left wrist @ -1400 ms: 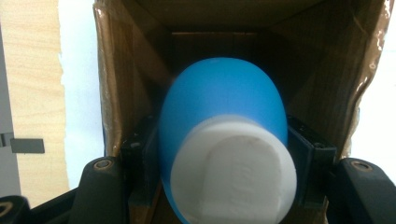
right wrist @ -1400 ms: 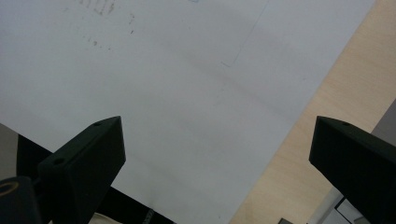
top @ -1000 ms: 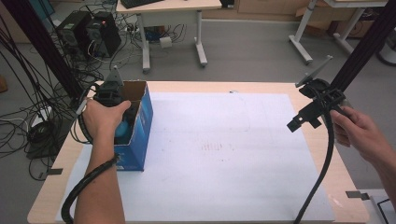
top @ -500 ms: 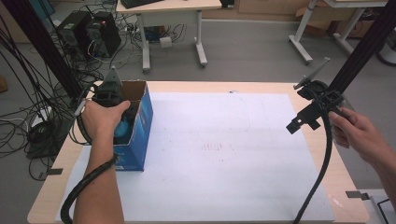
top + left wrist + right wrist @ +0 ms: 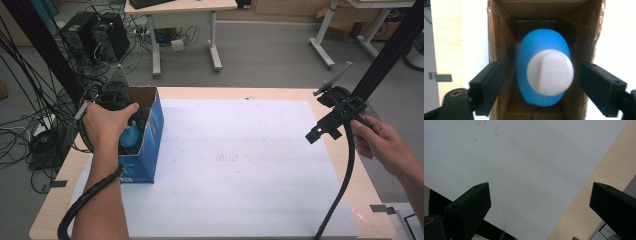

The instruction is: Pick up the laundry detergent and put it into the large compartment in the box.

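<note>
A blue bottle with a white cap stands inside an open blue cardboard box at the table's left. My left gripper points down into the box, one jaw on each side of the bottle. Its jaws have just been opening, and a gap shows between each pad and the bottle. From above, a hand covers the left gripper at the box mouth, and the blue bottle peeks out below it. My right gripper hangs open over the right part of the white sheet, with nothing between its fingers.
The white sheet covers most of the wooden table. A black post rises behind the right gripper. Cables trail from both grippers toward the front edge. Desks, computers and tangled cables stand on the floor beyond the table.
</note>
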